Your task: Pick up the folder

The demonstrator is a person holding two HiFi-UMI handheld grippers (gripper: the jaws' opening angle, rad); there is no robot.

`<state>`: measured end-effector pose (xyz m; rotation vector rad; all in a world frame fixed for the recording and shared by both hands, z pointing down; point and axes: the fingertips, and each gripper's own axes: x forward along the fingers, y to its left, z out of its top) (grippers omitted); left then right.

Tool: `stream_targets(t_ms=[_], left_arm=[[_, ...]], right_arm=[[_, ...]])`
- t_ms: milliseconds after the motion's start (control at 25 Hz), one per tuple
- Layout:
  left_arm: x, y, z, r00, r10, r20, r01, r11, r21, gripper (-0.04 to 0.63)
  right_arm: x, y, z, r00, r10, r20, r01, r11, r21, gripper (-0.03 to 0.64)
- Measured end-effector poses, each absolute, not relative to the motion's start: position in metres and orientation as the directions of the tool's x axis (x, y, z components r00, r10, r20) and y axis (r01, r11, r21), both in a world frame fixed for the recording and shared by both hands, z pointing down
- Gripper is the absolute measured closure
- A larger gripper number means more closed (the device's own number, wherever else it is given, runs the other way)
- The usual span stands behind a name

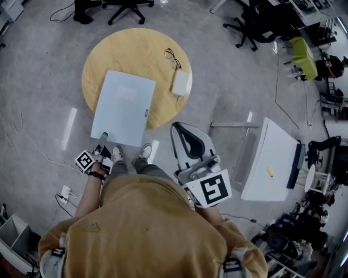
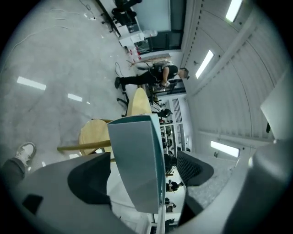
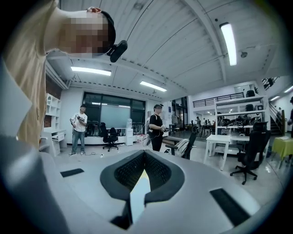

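A pale blue folder [image 1: 124, 106] lies flat on the round wooden table [image 1: 125, 51], its near edge hanging over the table's rim. My left gripper [image 1: 103, 144] sits low at the folder's near left corner. In the left gripper view the folder [image 2: 137, 164] stands edge-on between the wide-open jaws of the left gripper [image 2: 146, 165], with a gap showing on each side of it. My right gripper [image 1: 187, 136] is held up near my chest, away from the table. Its jaws [image 3: 144, 157] meet at the tips with nothing between them.
Glasses [image 1: 172, 57] and a small white case [image 1: 181, 82] lie on the table's right side. A white desk [image 1: 272, 160] stands to the right, office chairs [image 1: 128, 8] beyond the table. My shoes [image 1: 144, 151] are at the table's near edge. Other people stand in the room.
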<state>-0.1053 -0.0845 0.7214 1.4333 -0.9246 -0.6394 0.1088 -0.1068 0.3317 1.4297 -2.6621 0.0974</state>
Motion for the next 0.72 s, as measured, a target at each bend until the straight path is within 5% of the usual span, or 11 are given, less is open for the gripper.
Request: stream_targets(t_ms=[720], left_arm=[[-0.076,-0.114,0.733,0.475,-0.879,0.045,-0.044,0.028,0.999,0.16]], right_arm=[[0.138,-0.097,0.339,-0.516,-0.841,0.165,-0.852,0.524,0.006,0.617]])
